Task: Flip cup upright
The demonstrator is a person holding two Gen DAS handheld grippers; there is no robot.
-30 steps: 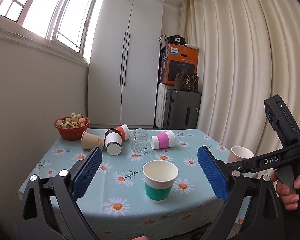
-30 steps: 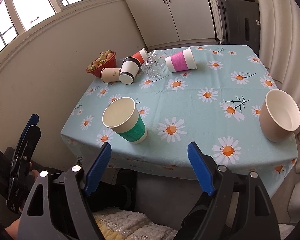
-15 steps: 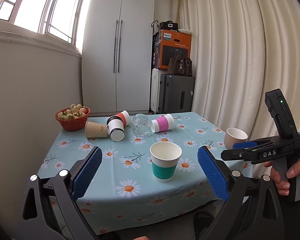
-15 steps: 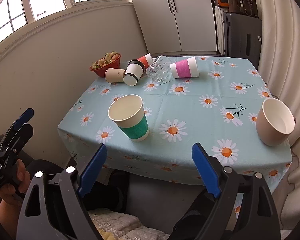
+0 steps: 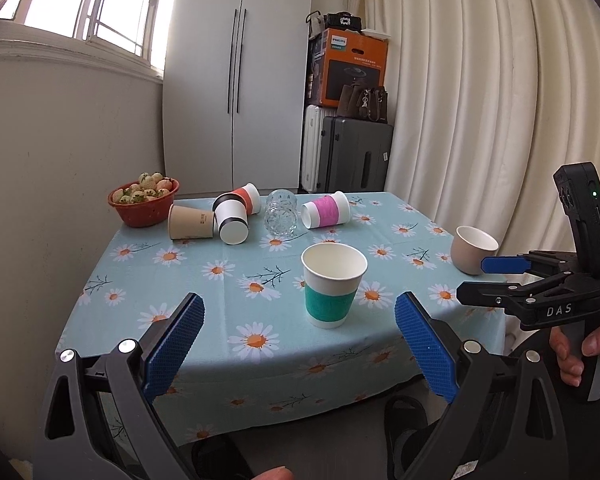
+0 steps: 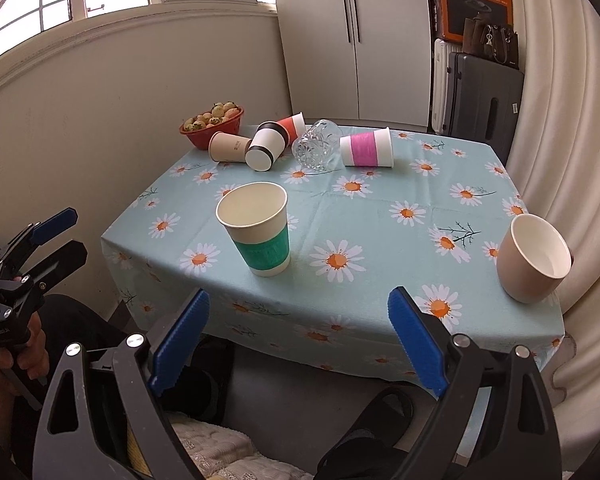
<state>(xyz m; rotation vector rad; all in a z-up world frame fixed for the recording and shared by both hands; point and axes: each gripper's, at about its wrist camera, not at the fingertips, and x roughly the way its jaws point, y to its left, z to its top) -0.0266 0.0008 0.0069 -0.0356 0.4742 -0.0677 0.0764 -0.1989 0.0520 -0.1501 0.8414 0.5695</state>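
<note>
Both grippers hang off the near edge of the table (image 5: 112, 276), holding nothing. The left gripper (image 5: 300, 344) fills the bottom of the left wrist view with its blue pads spread wide apart; the right gripper (image 6: 298, 338) sits the same way at the bottom of the right wrist view, pads wide apart and empty.

In the middle of the left wrist view a green-banded paper cup (image 5: 332, 284) stands upright on the daisy-print cloth, mouth up. At the right edge of that view a beige cup (image 5: 473, 249) also stands upright, close to the table's right border.

The cups lying on their sides form a row toward the upper centre of the frame. From left to right there is a plain brown paper cup (image 5: 191, 222), a white cup with a black band (image 5: 232, 220) leaning across a red-banded cup (image 5: 248, 200), a clear cut-glass tumbler (image 5: 281, 212) tipped over, and a pink-banded cup (image 5: 325, 209) with its mouth facing left. A red bowl of fruit (image 5: 143, 201) sits at the far left corner, just beside the brown cup.

Behind the table stand a white wardrobe (image 5: 236, 76), a grey suitcase (image 5: 356, 158) and an orange box (image 5: 348, 68).
</note>
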